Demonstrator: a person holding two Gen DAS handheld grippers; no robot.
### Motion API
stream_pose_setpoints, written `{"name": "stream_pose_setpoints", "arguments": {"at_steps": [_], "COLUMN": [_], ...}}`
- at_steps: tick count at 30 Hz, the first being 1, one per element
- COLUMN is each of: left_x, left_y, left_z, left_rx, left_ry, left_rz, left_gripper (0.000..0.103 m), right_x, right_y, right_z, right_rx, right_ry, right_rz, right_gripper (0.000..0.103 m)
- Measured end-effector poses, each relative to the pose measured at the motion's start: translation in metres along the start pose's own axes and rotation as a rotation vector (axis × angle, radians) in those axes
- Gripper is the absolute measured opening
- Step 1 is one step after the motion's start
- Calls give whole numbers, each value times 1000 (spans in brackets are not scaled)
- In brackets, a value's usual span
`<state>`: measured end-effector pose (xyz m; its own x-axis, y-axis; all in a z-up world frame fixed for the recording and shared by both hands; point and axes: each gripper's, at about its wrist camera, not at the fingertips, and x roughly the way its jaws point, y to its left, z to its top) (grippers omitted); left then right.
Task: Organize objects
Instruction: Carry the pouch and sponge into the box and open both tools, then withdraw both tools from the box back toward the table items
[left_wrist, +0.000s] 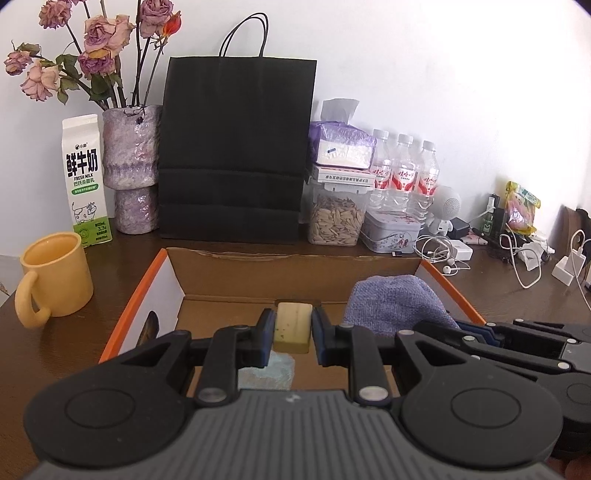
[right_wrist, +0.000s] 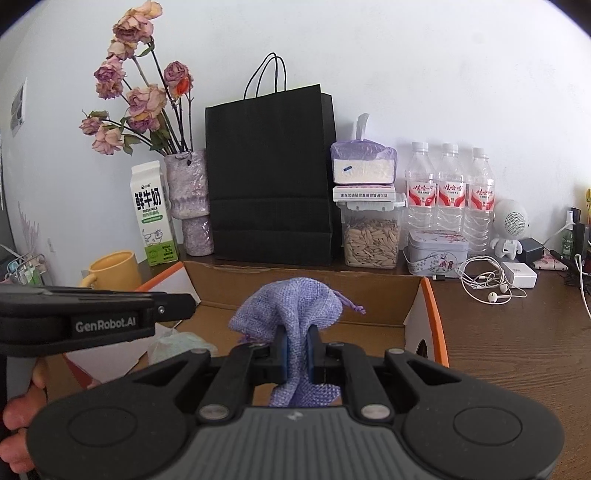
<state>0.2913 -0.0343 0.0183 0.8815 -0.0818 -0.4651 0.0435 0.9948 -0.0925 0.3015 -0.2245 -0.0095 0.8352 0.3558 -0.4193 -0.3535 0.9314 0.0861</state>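
While the left wrist view is looking forward, the left gripper (left_wrist: 291, 334) is clamping a pale yellow rectangular soap bar (left_wrist: 293, 326) between its two pads, w/ the bar hanging over the open brown cardboard box with orange edges (left_wrist: 258, 266). Below the soap, a light blue soft piece (left_wrist: 271, 373) is lying in the box; I cannot tell what it is. One yellow ceramic mug (left_wrist: 55, 275) is standing left of the box, and one white milk carton (left_wrist: 84, 177) behind it. Three clear water bottles (left_wrist: 404, 173) are standing at the wall, beside one black paper bag (left_wrist: 236, 147).

Going to the right wrist view, the right gripper (right_wrist: 295, 352) is pinching a purple woven drawstring pouch (right_wrist: 291, 306) at its neck, jaws closed tight on the cloth, and the pouch is hanging above the same box, approx. in the middle.

To do this step well, I think both things should be lowered until they are touching the box floor before the jaws are opening, so nothing is dropping. The soap is probably slippery, so the hold should be released slowly. The pouch should be going to the right side, apart from the soap.
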Motion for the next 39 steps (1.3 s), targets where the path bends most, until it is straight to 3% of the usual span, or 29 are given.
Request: {"name": "stream_pose_setpoints", "arguments": {"at_steps": [4, 6, 7, 8, 9, 10, 11, 15, 27, 39], "left_x": [1, 0, 0, 0, -1, -3, -5, -5, -10, -45], "left_y": [0, 1, 1, 1, 2, 1, 1, 2, 2, 5], "left_z": [-2, -2, -2, -1, -1, -2, -2, 1, 0, -2], "left_rx": [0, -3, -6, -10, -13, -16, -17, -23, -14, -7], "left_ry": [3, -1, -5, -6, -12, -33, -59, -52, -50, -76], "left_rz": [5, 3, 8, 12, 21, 45, 69, 84, 84, 79], "left_gripper": [23, 26, 33, 64, 100, 103, 103, 103, 103, 103], "right_x": [2, 2, 1, 0, 0, -1, -2, -4, -11, -43], "right_y": [1, 1, 1, 1, 1, 1, 1, 0, 0, 12], "right_z": [-2, -2, -3, -3, -4, -4, -3, -3, -3, -6], "right_rx": [-6, -5, -7, -8, -9, -11, -14, -14, -13, -53], "right_ry": [13, 13, 11, 12, 11, 6, 0, -6, -21, -41], "right_rz": [1, -6, -16, -23, -31, -41, -54, -69, -65, -53], "right_gripper": [13, 24, 37, 57, 66, 79, 89, 99, 101, 103]}}
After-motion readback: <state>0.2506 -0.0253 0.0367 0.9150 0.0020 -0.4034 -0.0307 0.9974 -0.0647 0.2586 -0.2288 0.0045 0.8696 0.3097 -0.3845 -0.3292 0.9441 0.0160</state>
